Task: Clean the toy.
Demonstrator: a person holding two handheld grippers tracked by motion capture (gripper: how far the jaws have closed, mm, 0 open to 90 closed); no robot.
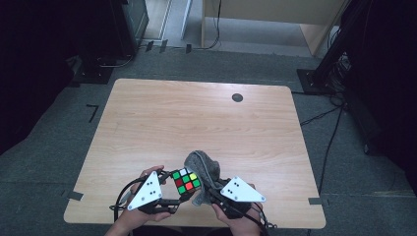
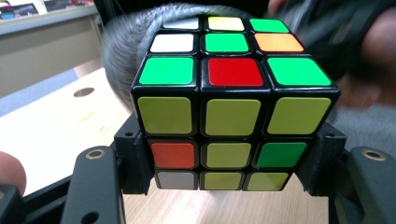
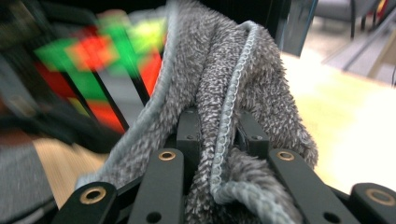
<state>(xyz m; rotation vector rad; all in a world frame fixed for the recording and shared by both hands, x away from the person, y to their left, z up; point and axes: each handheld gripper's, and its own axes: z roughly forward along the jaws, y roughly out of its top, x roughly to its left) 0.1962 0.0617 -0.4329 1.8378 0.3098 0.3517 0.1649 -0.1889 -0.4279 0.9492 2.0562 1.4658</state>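
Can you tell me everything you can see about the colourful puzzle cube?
The puzzle cube is a three-by-three twisty cube of shiny black plastic with coloured stickers, all mixed up: green, red, white, orange and lots of yellow. The left gripper pinches it by two opposite sides and holds it above the wooden table, near the front edge. Right behind it is a fluffy grey cloth, bunched in the right gripper; whether the cloth touches the cube is hard to tell.

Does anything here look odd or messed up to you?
Only the puzzle cube: its colours are scrambled, green, red, white and orange mixed on one face. The left hand-held gripper clamps it squarely; the right hand-held gripper pinches a bunched grey cloth. Nothing spilled or broken.
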